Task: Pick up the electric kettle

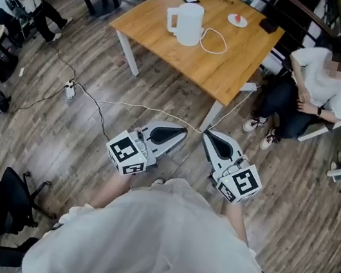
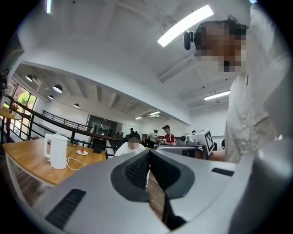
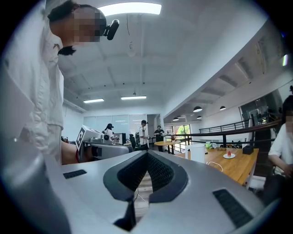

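Left hand-held gripper (image 1: 182, 134), right hand-held gripper (image 1: 207, 135) are closed, kettle (image 1: 189, 23) well apart.

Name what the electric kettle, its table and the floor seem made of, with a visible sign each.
Electric kettle: likely plastic; smooth matt white, moulded handle. Table: wood or veneer top; tan, faint grain; white legs, material unclear. Floor: wood or wood-look laminate; grey-brown planks with visible seams.

Wooden table (image 1: 234, 72), seated person (image 1: 317, 80) beside it, white plate (image 1: 237, 21)
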Tool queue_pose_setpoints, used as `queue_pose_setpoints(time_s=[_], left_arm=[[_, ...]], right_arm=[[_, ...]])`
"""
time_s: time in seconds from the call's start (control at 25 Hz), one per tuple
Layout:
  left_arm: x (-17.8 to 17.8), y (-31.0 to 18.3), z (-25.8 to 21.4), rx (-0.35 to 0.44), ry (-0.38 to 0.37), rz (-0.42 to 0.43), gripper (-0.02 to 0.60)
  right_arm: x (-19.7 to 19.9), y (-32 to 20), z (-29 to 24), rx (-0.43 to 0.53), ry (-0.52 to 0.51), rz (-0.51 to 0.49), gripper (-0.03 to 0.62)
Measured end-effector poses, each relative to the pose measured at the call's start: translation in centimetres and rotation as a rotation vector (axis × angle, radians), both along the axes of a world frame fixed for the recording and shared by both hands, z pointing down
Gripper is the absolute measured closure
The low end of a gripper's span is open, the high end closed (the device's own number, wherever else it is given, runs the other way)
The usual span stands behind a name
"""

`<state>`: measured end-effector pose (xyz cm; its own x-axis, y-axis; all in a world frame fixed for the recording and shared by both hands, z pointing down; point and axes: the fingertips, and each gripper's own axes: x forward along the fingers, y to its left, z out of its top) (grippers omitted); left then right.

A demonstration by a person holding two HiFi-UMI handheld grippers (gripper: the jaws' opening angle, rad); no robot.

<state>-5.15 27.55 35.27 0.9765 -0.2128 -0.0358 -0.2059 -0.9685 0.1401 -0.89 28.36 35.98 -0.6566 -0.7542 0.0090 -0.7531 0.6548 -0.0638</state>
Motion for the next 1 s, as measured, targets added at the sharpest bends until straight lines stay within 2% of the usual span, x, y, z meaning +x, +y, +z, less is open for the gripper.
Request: queue_pose_setpoints(time_s=[0.16,0.44,1.0], left_arm=[[0.0,-0.1,0.2,-0.004,0.004,-0.006,0.575],[0.6,-0.1,0.2,0.002,-0.01,0.003,0.575],[2.8,0.2,0.0,0.003,-0.005,-0.004,0.575]], right_arm=[[0.2,0.1,-0.1,0.008,-0.034,-0.007,0.58],[0.2,0.0,-0.4,0.016,-0.026,-0.028,0.58],[2.5,0.4,-0.9,0.023,-0.023,-0.01,0.58]])
